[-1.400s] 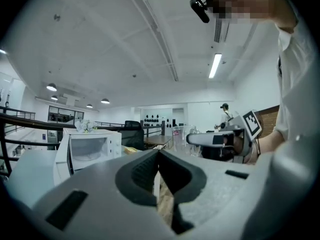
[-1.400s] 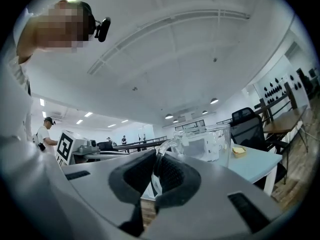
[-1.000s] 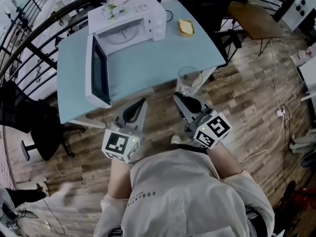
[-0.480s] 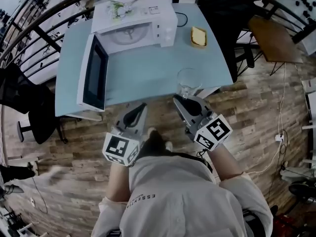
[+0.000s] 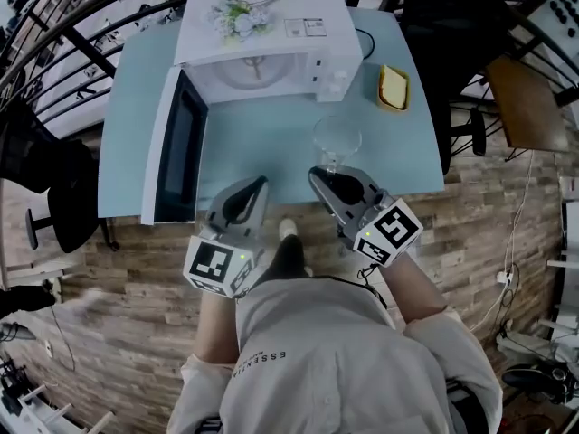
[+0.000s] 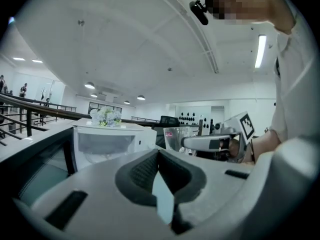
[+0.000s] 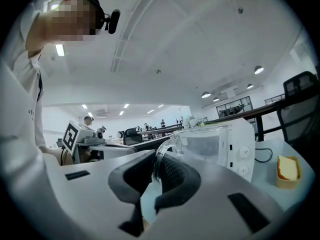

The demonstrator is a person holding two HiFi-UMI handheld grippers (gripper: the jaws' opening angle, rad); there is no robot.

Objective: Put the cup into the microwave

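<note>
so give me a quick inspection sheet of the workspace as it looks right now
surface: blue table, mostly bare
job's things: microwave at the far edge, door swung open; glass cup held above the table
clutter: flowers on the microwave; yellow item beside it
grippers: left gripper shut, empty; right gripper shut on the cup's wall
cables: black cable behind the microwave
surroundings: wood floor, black chair, railing

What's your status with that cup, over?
Right hand-held gripper shut on glass cup, held in front of microwave. Left hand-held gripper shut, empty. Microwave door open, nothing seen blocking the opening.
</note>
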